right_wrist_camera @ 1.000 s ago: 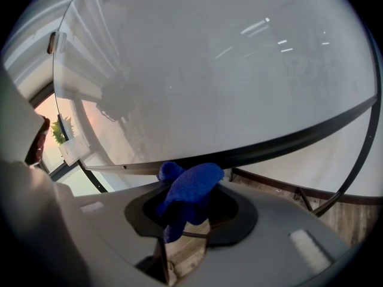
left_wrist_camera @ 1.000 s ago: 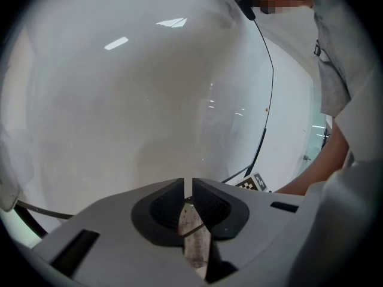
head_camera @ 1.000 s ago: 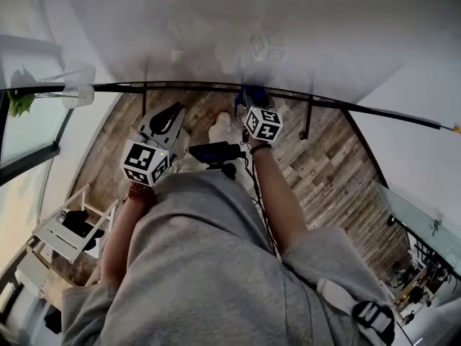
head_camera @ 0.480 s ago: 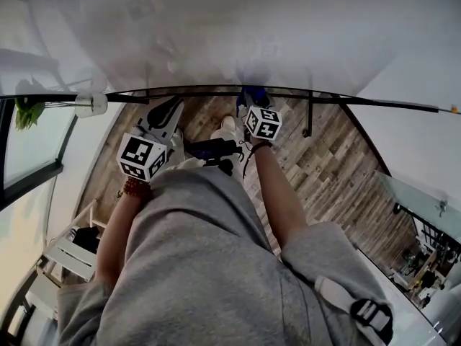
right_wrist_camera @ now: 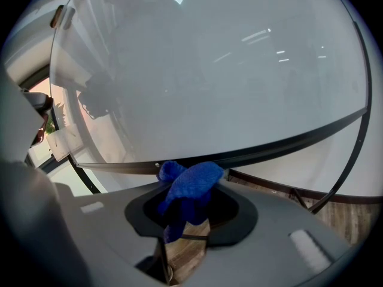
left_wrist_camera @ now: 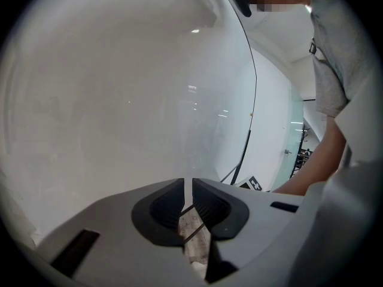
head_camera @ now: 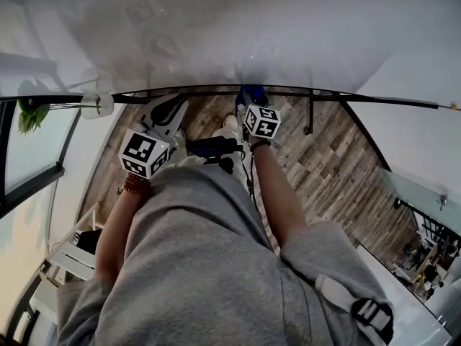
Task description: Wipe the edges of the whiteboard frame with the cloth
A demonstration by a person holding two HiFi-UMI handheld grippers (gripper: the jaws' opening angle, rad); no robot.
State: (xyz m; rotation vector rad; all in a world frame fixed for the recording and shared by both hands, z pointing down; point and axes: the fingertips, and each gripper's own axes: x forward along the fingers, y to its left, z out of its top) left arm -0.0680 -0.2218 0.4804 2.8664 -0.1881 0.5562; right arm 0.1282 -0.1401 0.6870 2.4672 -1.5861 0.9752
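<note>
A large whiteboard point(head_camera: 238, 34) stands in front of me, its dark bottom frame edge point(head_camera: 346, 97) running across the head view. My right gripper point(head_camera: 251, 98) is shut on a blue cloth point(right_wrist_camera: 190, 184), and the cloth is bunched against the frame edge point(right_wrist_camera: 287, 140) in the right gripper view. My left gripper point(head_camera: 170, 108) hangs to the left, just below the frame; its jaws are closed together with nothing between them point(left_wrist_camera: 190, 205), and it faces the white board surface point(left_wrist_camera: 119, 100).
The board's dark stand legs point(head_camera: 310, 114) come down to a wood-plank floor point(head_camera: 338, 171). A white chair point(head_camera: 65, 254) stands at lower left, a green plant point(head_camera: 29, 114) by the window at left. Glass partitions and equipment are at lower right point(head_camera: 425, 251).
The view has shifted slightly. The right gripper with the cloth stays at the bottom frame edge; the left gripper has barely moved.
</note>
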